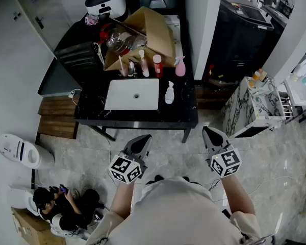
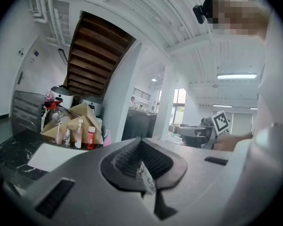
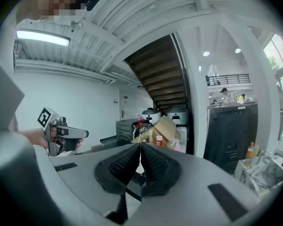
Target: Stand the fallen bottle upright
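Observation:
A small white bottle (image 1: 169, 93) lies on its side on the black table (image 1: 143, 118), just right of a white basin (image 1: 132, 94). Behind it stand a pale bottle (image 1: 143, 64), a red-capped bottle (image 1: 157, 65) and a pink spray bottle (image 1: 180, 66); the red-capped bottle (image 2: 90, 137) also shows in the left gripper view. My left gripper (image 1: 144, 137) and right gripper (image 1: 208, 130) hover over the floor in front of the table, well short of it. Both are shut with nothing between the jaws, as seen at the left gripper (image 2: 141, 139) and the right gripper (image 3: 140, 145).
An open cardboard box (image 1: 149, 33) full of clutter and two rice cookers (image 1: 106, 3) stand behind the bottles. A black cabinet (image 1: 245, 30) and a marble-patterned stand (image 1: 251, 106) are at the right. A person (image 1: 61, 208) crouches at lower left beside a white appliance (image 1: 18, 150).

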Demonstrator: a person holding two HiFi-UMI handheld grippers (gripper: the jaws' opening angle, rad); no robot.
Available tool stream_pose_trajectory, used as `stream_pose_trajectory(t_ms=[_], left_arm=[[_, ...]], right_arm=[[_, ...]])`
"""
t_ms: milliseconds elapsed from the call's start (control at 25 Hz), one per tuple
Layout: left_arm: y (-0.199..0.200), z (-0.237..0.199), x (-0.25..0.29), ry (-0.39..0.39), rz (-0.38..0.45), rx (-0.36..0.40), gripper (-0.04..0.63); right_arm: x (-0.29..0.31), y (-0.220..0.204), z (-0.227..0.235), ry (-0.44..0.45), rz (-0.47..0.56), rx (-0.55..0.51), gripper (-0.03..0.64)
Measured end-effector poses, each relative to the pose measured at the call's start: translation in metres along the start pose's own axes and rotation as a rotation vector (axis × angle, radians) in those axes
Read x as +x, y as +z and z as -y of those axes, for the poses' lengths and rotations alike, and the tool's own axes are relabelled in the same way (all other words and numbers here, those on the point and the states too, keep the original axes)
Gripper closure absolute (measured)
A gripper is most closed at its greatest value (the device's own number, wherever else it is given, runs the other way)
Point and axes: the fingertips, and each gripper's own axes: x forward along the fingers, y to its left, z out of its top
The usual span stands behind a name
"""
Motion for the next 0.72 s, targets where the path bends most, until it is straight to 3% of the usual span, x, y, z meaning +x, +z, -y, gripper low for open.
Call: stream_pose_trajectory(t_ms=[720], left_arm=[[-0.006,-0.001,-0.004,0.003,-0.004,0.013,0.589]], right_arm=[[0.003,0.0,-0.013,-0.003,0.002,-0.005,0.583]])
